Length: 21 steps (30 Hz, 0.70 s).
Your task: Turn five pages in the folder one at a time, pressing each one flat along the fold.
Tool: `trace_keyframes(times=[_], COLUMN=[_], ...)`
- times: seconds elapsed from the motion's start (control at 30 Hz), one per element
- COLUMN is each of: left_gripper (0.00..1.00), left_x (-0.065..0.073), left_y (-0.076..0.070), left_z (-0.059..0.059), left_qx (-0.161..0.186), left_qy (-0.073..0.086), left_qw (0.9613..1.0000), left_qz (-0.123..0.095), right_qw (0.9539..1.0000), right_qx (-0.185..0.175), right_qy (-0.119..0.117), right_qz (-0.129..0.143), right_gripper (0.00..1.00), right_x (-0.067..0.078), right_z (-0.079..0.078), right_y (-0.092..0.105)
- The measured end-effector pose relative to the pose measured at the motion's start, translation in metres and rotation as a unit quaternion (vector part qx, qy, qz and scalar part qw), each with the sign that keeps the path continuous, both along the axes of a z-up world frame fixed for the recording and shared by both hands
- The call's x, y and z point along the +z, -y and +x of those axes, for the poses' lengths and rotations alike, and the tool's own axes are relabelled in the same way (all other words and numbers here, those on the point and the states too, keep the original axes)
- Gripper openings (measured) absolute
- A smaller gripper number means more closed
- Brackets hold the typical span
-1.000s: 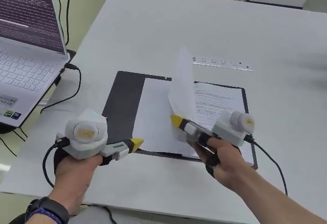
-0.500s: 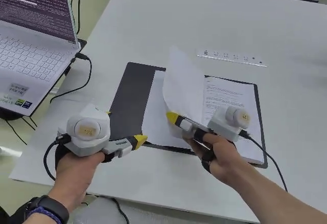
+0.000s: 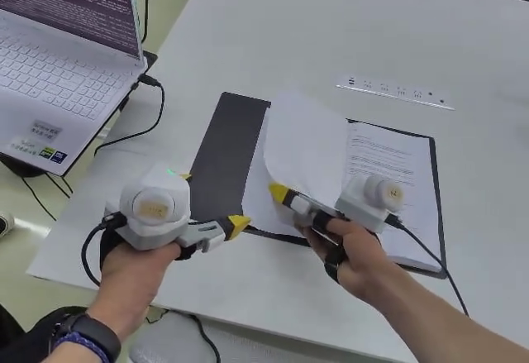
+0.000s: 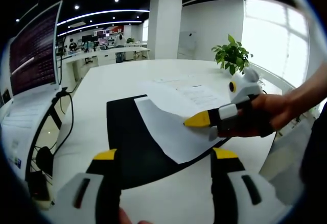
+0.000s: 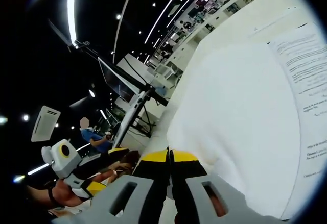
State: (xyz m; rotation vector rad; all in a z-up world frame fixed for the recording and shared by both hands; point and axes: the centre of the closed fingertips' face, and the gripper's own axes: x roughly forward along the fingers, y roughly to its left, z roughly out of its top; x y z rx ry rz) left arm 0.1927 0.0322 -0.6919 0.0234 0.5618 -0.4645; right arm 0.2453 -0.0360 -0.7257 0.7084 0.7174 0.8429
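Note:
A black folder [image 3: 225,150] lies open on the white table [image 3: 273,40], with printed pages [image 3: 397,173] on its right half. My right gripper [image 3: 279,193] is shut on the lower edge of a white page [image 3: 304,146], which arches leftward over the fold. The same page [image 5: 240,117] spreads above the yellow-tipped jaws of my right gripper [image 5: 170,156]. My left gripper [image 3: 238,225] hovers at the folder's front edge, left of the page. Seen in the left gripper view, my left gripper [image 4: 164,157] is open and empty above the black cover [image 4: 130,132], and the right gripper [image 4: 196,121] holds the page [image 4: 171,124].
An open white laptop [image 3: 58,57] with cables [image 3: 132,127] sits at the left of the table. A thin strip of paper [image 3: 395,93] lies beyond the folder. The table's near edge [image 3: 240,317] is close to both hands.
The right gripper has carried the held page leftward and lower, from nearly upright to bent over the fold. The head camera has shifted; the left gripper stays near the folder's front edge.

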Motion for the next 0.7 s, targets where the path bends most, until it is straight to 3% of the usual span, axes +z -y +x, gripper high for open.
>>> trace_keyframes(times=[0.43,0.7], left_gripper=[0.73,0.73], left_x=[-0.008,-0.007], left_y=[-0.004,-0.002], left_z=[0.0,0.005], left_qx=[-0.001,-0.002], left_qy=[-0.012,-0.012], left_qw=[0.9999,0.9999], left_qz=[-0.002,-0.005], right_qw=[0.9995,0.9988], right_qx=[-0.002,-0.008], right_qy=[-0.029,-0.045], right_qz=[-0.008,-0.016], right_gripper=[0.0,0.0], right_x=[-0.026,-0.039], right_z=[0.004,0.005], right_y=[-0.015,-0.021])
